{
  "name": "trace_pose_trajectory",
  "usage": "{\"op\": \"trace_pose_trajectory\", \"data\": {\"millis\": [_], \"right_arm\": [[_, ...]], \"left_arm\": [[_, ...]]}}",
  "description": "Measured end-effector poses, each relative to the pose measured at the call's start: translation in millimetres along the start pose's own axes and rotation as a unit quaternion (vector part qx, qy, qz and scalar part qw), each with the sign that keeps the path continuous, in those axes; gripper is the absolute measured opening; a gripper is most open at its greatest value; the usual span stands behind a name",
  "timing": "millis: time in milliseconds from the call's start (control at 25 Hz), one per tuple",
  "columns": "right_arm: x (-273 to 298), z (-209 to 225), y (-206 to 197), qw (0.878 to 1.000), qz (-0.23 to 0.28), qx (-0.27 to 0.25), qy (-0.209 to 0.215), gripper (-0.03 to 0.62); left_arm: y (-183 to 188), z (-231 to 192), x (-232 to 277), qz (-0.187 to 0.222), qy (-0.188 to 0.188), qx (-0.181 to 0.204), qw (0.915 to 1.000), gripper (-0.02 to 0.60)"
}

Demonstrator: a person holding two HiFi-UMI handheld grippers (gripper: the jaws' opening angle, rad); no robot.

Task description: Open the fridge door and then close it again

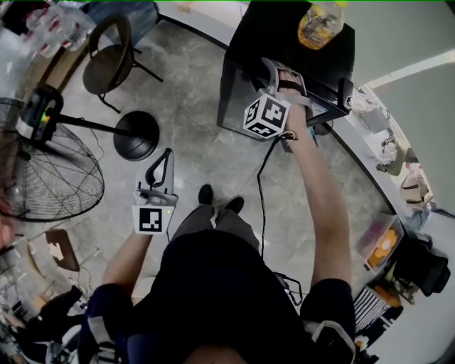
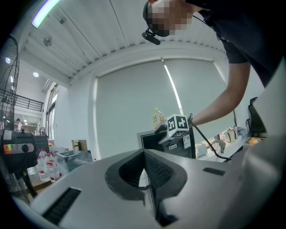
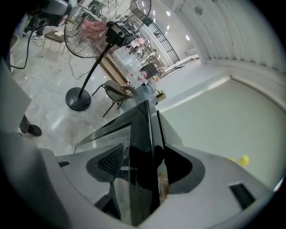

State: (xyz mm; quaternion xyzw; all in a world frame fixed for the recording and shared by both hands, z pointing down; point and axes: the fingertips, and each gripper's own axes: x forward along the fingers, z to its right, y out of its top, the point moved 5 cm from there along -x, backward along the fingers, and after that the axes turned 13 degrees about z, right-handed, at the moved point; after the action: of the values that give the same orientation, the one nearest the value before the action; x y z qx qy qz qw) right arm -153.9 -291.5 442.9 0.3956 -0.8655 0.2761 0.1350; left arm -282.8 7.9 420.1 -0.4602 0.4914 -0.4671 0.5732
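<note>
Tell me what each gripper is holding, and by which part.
The right gripper holds the fridge door by its edge, one jaw on each face. The left gripper is shut and holds nothing.

We find the scene bright and evenly lit. In the left gripper view a ceiling light strip (image 2: 44, 12) glares at upper left, and the pale wall behind looks flat and washed out. The floor (image 1: 199, 121) carries a soft sheen and only faint shadows. The fridge door (image 3: 140, 170) reads near-black, with dark reflections. Both gripper views bow strongly, with black vignetted corners and a soft foreground. The fan (image 1: 43, 178) smears at the head view's left edge.
</note>
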Motion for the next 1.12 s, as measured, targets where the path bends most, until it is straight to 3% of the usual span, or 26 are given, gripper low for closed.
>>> {"op": "trace_pose_trajectory", "data": {"millis": [240,400,560,680,960,1120], "right_arm": [[-12,3,1,0.999,0.021,0.024,-0.008,0.265],[-27,6,5,0.995,0.054,0.077,-0.014,0.23],[-47,8,14,0.98,0.107,0.166,-0.012,0.204],[-56,8,16,0.972,0.128,0.198,-0.021,0.138],[-80,9,18,0.945,0.164,0.28,-0.032,0.072],[-96,8,22,0.929,0.187,0.316,-0.044,0.034]], "left_arm": [[1,2,1,-0.004,-0.001,-0.001,1.0,0.023],[1,5,4,-0.006,-0.004,0.001,1.0,0.023],[2,8,7,0.001,-0.009,0.002,1.0,0.023],[4,11,10,0.007,-0.011,0.004,0.9999,0.023],[4,18,14,0.0,-0.01,-0.003,0.9999,0.023],[10,23,19,0.017,-0.019,0.009,0.9996,0.023]]}}
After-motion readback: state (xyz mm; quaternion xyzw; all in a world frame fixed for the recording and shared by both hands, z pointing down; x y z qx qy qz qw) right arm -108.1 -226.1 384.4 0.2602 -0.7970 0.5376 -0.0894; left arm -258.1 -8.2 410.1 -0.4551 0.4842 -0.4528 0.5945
